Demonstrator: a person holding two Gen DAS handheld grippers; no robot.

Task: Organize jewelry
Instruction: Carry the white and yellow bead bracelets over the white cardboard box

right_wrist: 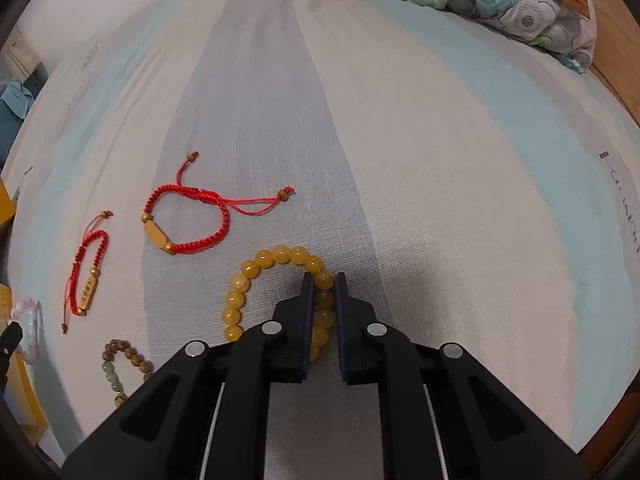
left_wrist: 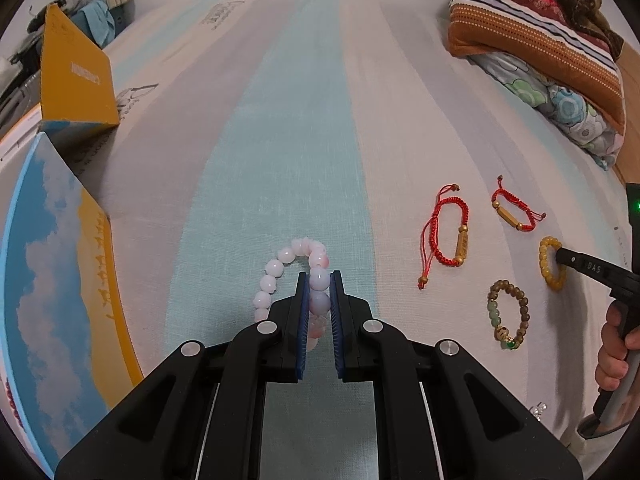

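Pink bead bracelet [left_wrist: 288,280] looks glossy, pale, round-beaded.

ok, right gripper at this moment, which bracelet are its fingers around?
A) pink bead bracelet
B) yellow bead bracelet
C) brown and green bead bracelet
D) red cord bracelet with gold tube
B. In the right wrist view the right gripper has its fingers closed on either side of the yellow bead bracelet strand; the pink bead bracelet sits between the fingers of the left gripper instead.
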